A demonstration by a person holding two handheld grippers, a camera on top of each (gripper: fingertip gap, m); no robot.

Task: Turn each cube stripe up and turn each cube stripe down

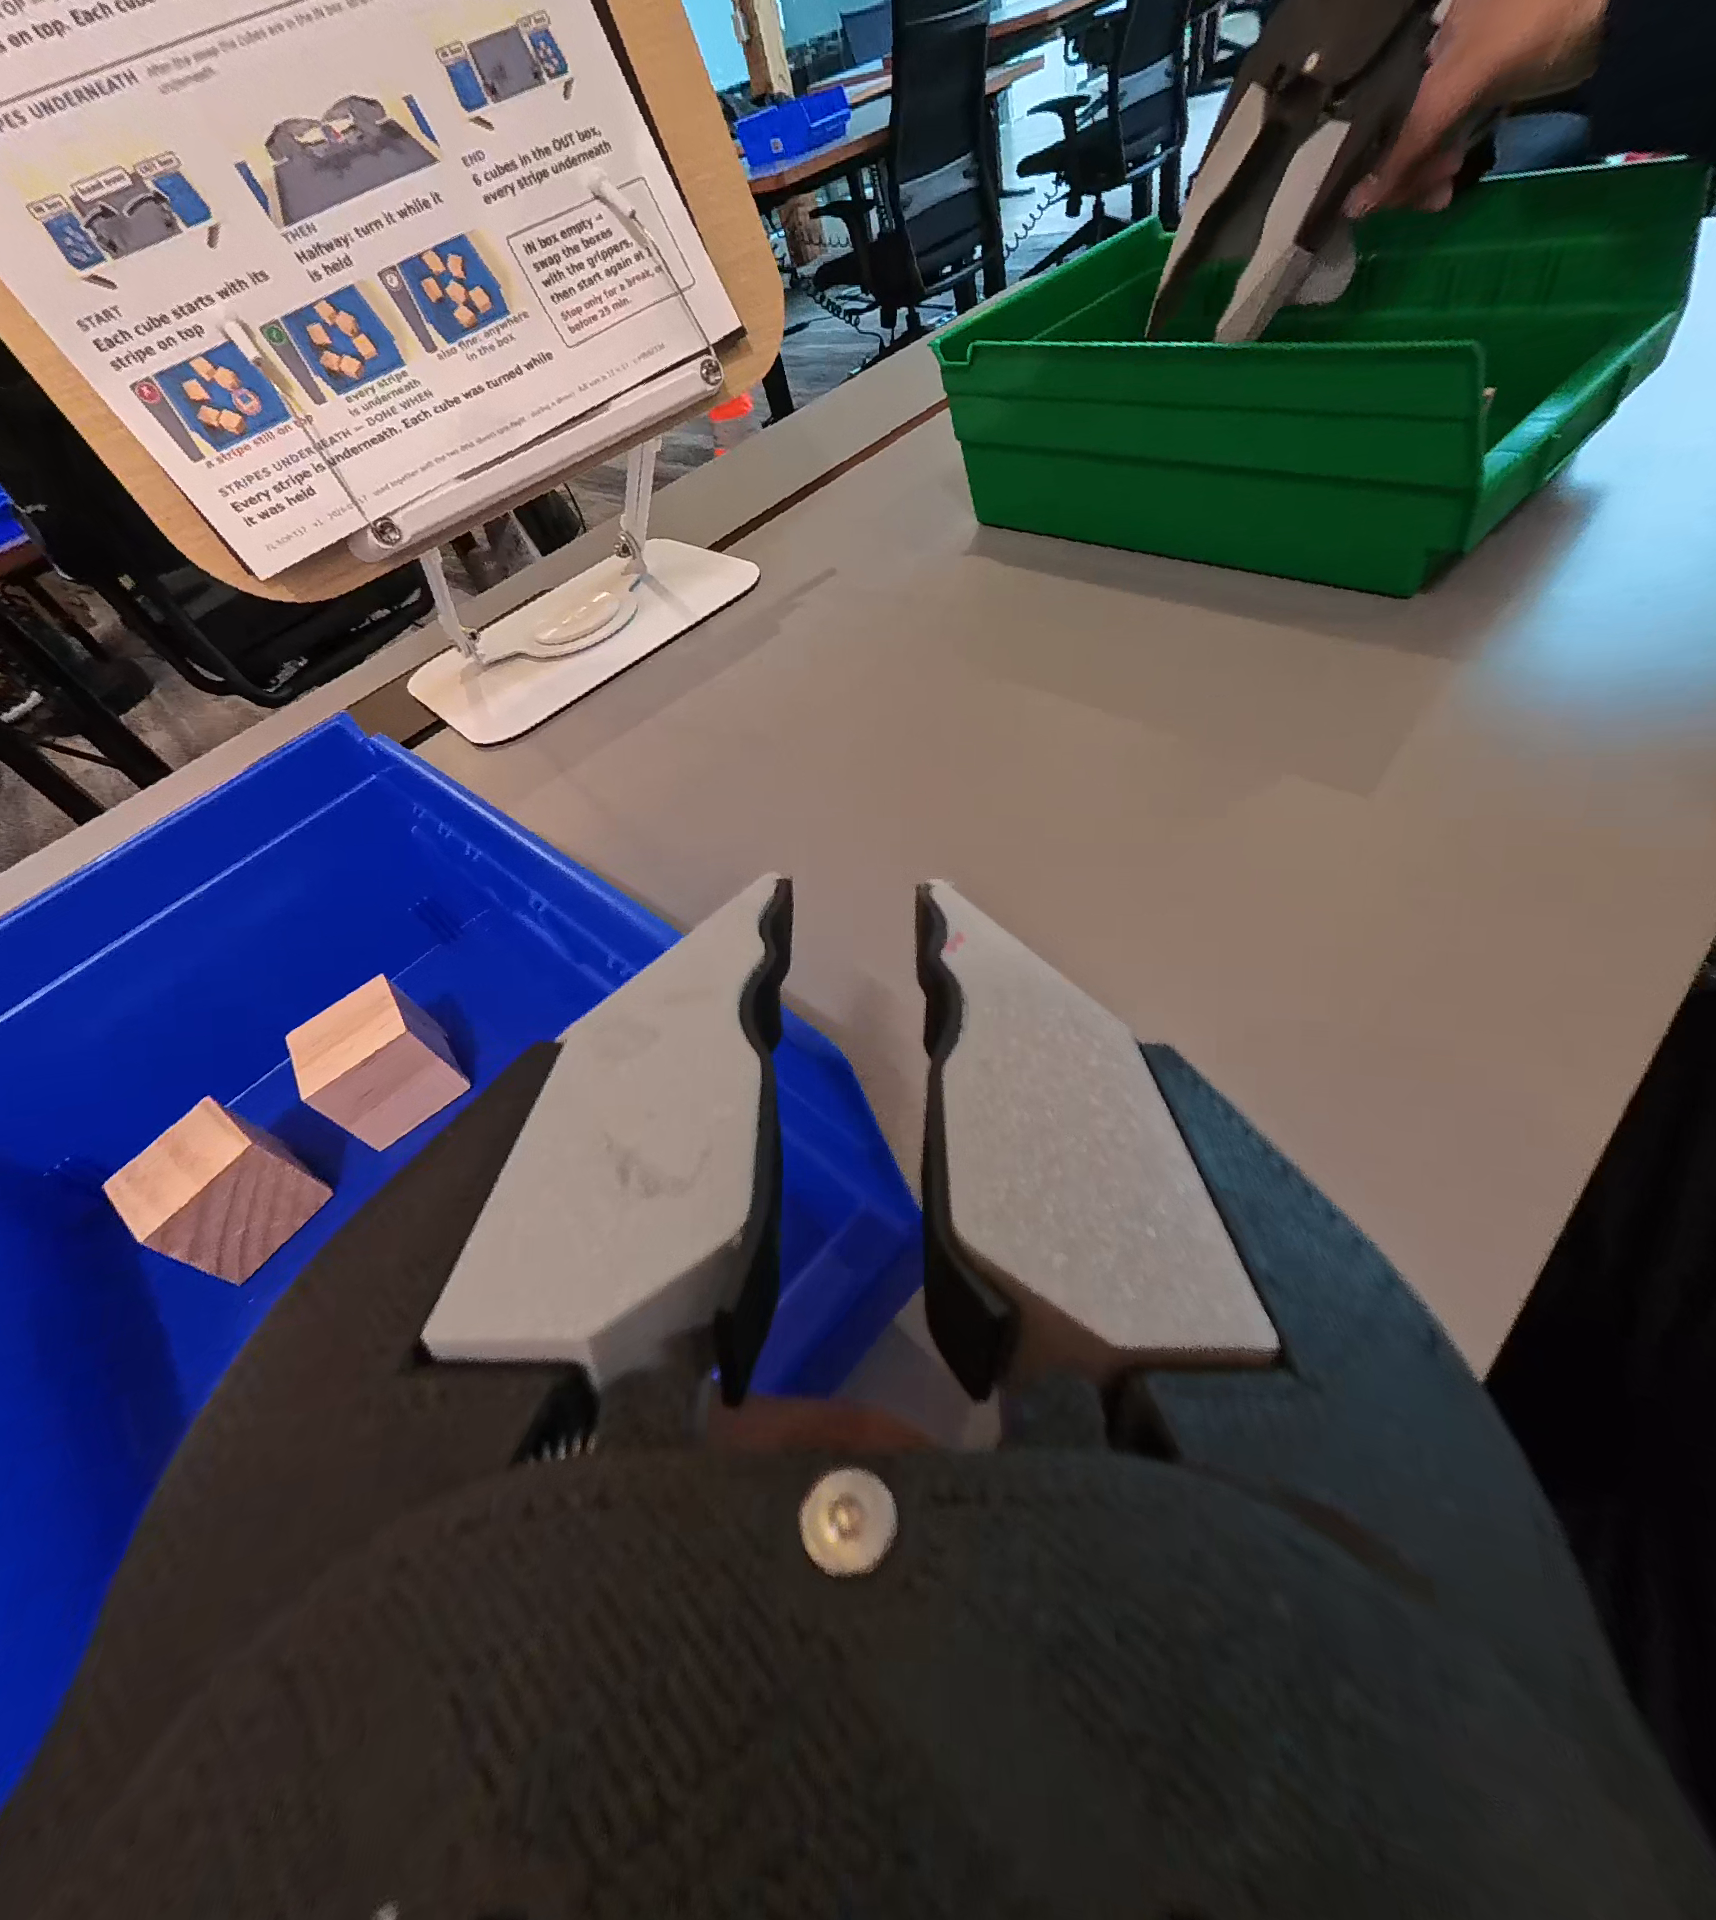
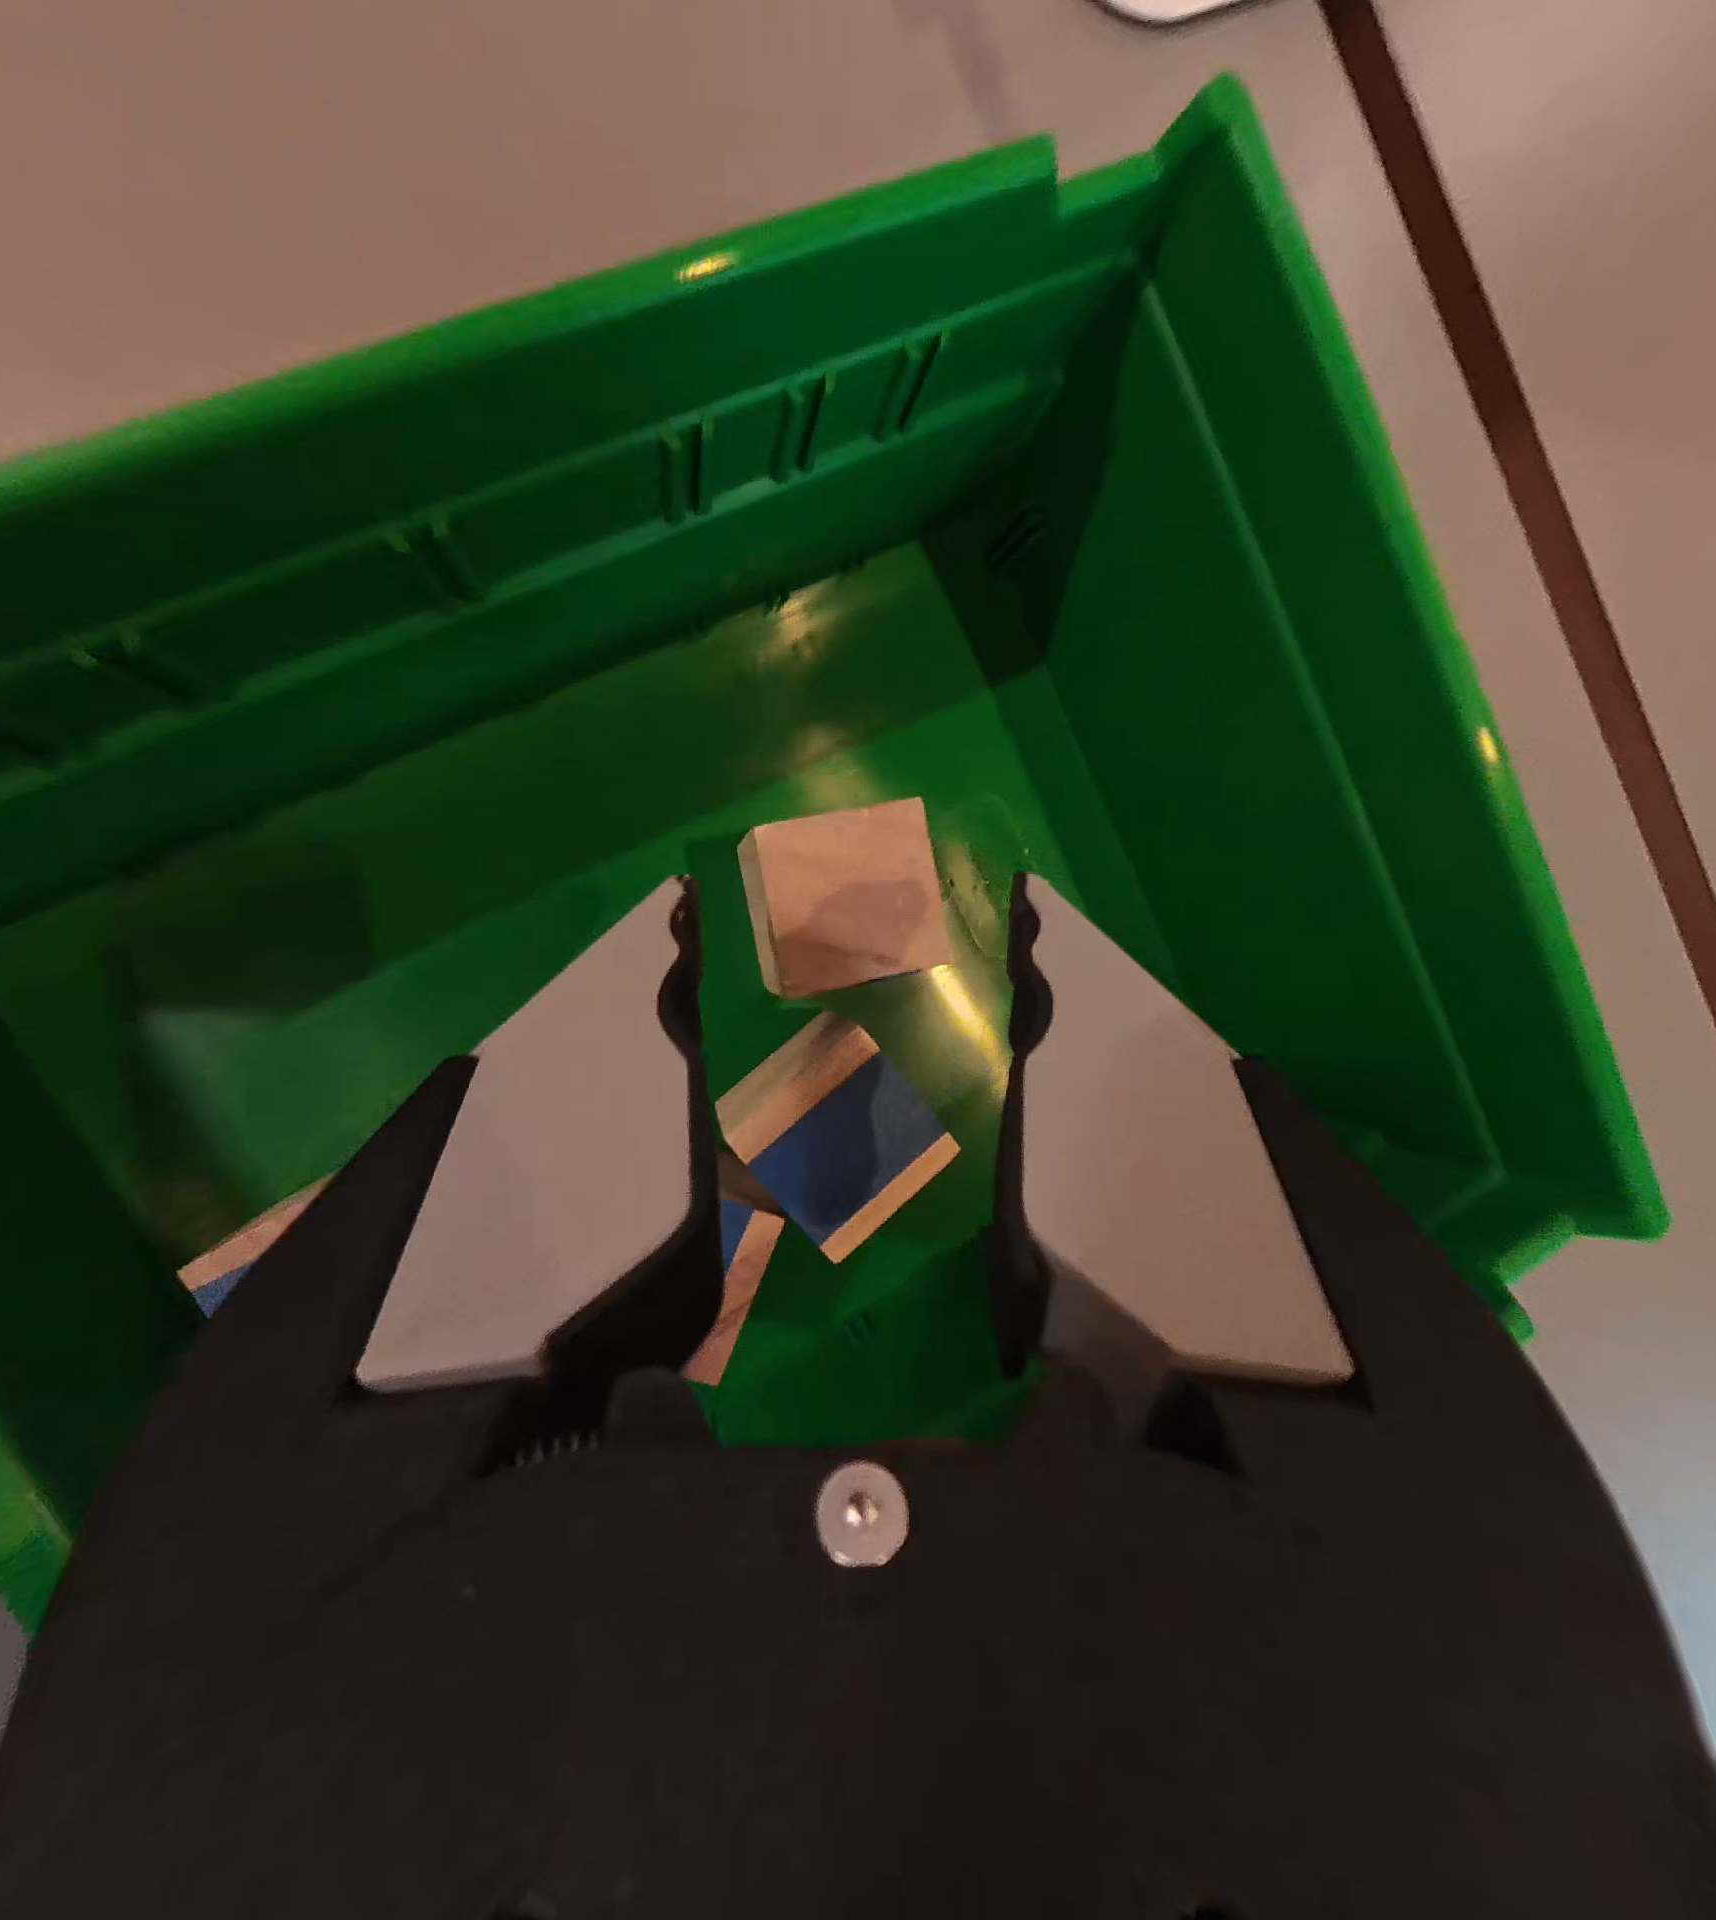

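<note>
In the right wrist view my right gripper point(image 2: 852, 902) is open and points down into the green bin point(image 2: 1249, 665). A plain-faced wooden cube point(image 2: 843, 899) lies on the bin floor between the fingertips, with gaps on both sides. Nearer lies a cube with a blue stripe up point(image 2: 838, 1132). Another striped cube point(image 2: 742, 1288) is half hidden by the left finger, and a further one point(image 2: 236, 1262) peeks out at lower left. In the left wrist view my left gripper point(image 1: 852, 920) is open and empty beside the blue bin point(image 1: 210, 894). That bin holds two cubes point(image 1: 378, 1060) point(image 1: 215, 1190) showing plain wood.
The left wrist view shows an instruction sheet on a white stand point(image 1: 584, 634) at the table's far edge. The green bin point(image 1: 1228, 447) sits far right with the right gripper point(image 1: 1238, 301) and a hand in it. Grey table point(image 1: 1145, 790) lies between the bins. Office chairs stand beyond.
</note>
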